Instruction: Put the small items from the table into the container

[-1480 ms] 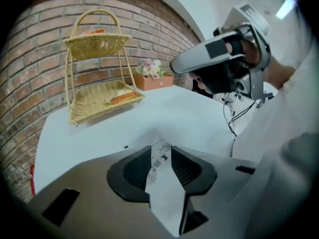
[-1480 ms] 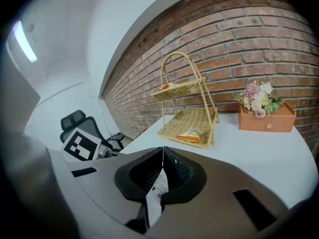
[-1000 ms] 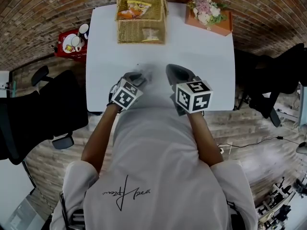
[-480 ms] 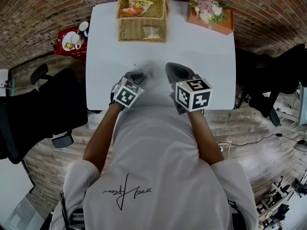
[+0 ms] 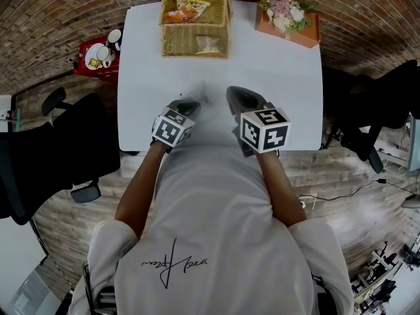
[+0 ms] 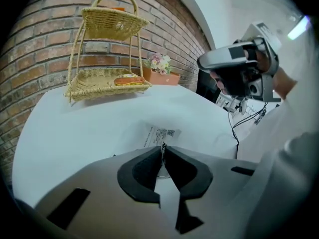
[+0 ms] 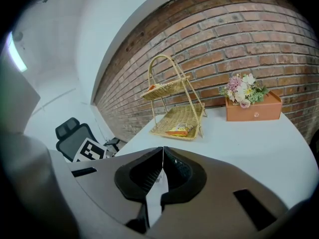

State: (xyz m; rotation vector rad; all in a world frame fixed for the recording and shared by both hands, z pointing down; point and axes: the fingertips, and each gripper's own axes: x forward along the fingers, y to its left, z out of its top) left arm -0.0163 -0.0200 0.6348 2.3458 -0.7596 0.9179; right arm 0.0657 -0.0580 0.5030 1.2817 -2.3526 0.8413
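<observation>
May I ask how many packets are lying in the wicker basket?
2: the top packet on the upper tier, the bottom packet on the lower tier; the upper tier may hide more.

I see a smooth, matt white table (image 5: 282, 77); a rough woven wicker basket (image 5: 194, 41); a coarse brick wall (image 7: 239, 39); a glossy clear plastic packet (image 6: 159, 135) with a paper label (image 6: 162, 131).
</observation>
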